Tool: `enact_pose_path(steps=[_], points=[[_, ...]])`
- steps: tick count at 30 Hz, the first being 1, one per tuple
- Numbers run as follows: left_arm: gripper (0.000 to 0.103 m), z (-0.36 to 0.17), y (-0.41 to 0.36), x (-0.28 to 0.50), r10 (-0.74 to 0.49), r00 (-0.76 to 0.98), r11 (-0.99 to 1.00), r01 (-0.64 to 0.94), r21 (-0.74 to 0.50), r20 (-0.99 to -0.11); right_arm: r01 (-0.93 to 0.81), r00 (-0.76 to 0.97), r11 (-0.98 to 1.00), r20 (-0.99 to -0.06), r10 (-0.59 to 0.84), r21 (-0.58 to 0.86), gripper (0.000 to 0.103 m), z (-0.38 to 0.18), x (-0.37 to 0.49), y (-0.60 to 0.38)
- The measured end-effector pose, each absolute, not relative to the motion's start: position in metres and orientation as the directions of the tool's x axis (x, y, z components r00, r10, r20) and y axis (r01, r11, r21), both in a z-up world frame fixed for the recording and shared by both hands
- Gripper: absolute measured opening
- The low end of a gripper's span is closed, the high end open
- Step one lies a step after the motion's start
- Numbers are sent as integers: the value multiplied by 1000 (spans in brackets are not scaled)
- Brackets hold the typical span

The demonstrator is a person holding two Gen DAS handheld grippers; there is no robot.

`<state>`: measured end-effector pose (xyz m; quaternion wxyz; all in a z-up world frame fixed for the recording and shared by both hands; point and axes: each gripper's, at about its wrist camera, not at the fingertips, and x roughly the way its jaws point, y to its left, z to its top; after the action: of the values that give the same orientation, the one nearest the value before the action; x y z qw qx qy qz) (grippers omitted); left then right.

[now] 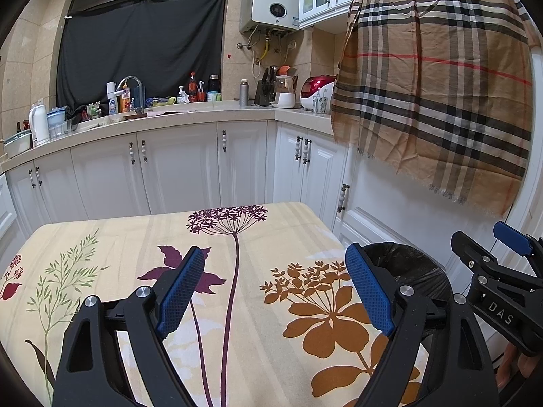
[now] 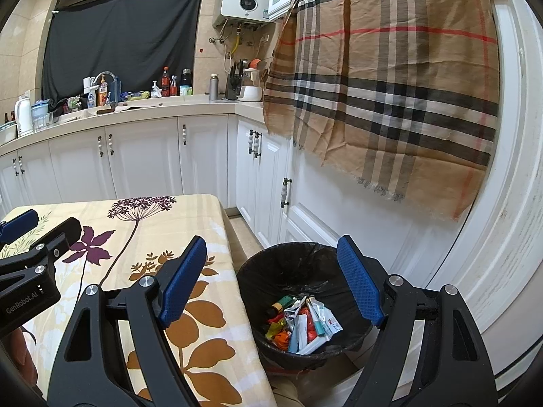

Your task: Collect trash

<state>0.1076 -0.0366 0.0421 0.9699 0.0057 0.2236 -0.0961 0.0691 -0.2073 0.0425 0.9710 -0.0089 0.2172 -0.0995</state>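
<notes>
Kitchen table (image 1: 237, 305) bare | trash (image 2: 302, 322) in bin (image 2: 258, 271) under right claw (image 2: 271, 278) — looks done | both claws, left (image 1: 275, 285) too, wide open, empty

The desk (image 1: 190, 237) is covered by a matt woven cloth printed with flowers. The left hand-held gripper (image 1: 275, 285) and the right hand-held gripper (image 2: 271, 281) are made of matt black plastic with bright metal screw heads, and their fingers (image 2: 359, 281) are faced with blue pads of a fine dotted texture. The trash bin (image 2: 271, 271) is lined with a thin, crinkled black plastic bag. Crumpled foil, paper and glossy plastic wrappers (image 2: 302, 325) are seen inside. The cupboard doors (image 1: 176, 166) are finished in glossy white. A thin checked cloth (image 2: 390, 84) with a frayed hem is hung.
</notes>
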Motion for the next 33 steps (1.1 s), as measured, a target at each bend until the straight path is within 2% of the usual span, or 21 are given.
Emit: enact_pose_path(steps=[20, 33], points=[[82, 40, -36, 107, -180, 883, 982, 188, -24, -435, 188, 885, 980, -421, -196, -61, 77, 43, 69, -206], [86, 35, -35, 111, -205, 873, 977, 210, -39, -443, 172, 882, 983, -433, -184, -67, 77, 34, 73, -196]])
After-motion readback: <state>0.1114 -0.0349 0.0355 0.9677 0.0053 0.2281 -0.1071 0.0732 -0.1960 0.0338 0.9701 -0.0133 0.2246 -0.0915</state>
